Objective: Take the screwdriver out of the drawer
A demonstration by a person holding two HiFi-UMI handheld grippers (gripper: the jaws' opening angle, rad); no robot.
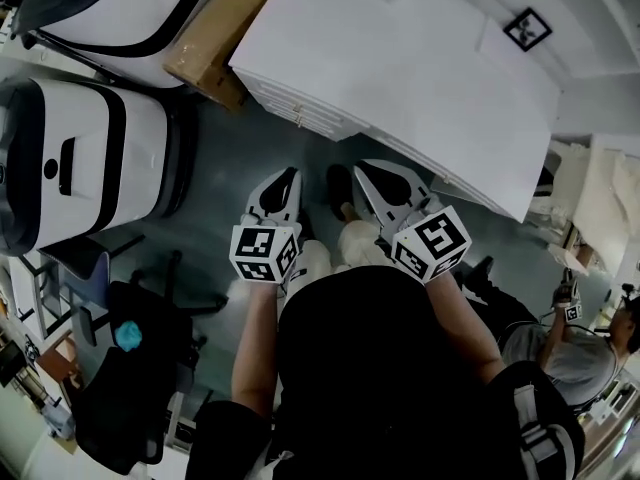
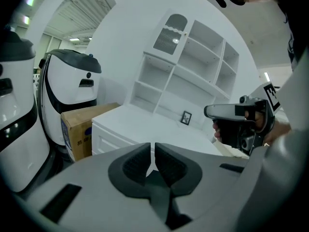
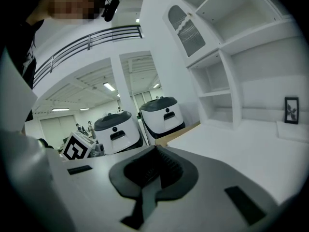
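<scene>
Head view: left gripper (image 1: 283,183) and right gripper (image 1: 378,178) are both pressed together, empty, short of the white bench (image 1: 400,78) — its drawers (image 1: 290,103) look shut, screwdriver unseen. Left gripper view: jaws that closed could skid off a drawer pull; a cardboard box (image 2: 79,129) crowds the corner. Right gripper view: bare top — open shelves (image 3: 251,35) behind.

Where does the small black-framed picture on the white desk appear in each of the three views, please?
Head view: framed picture at upper right, on the desk's back edge.
Left gripper view: framed picture just right of centre, under the shelves.
Right gripper view: framed picture at the far right edge, mid-height.
Shared landmark: the white desk it stands on.
</scene>
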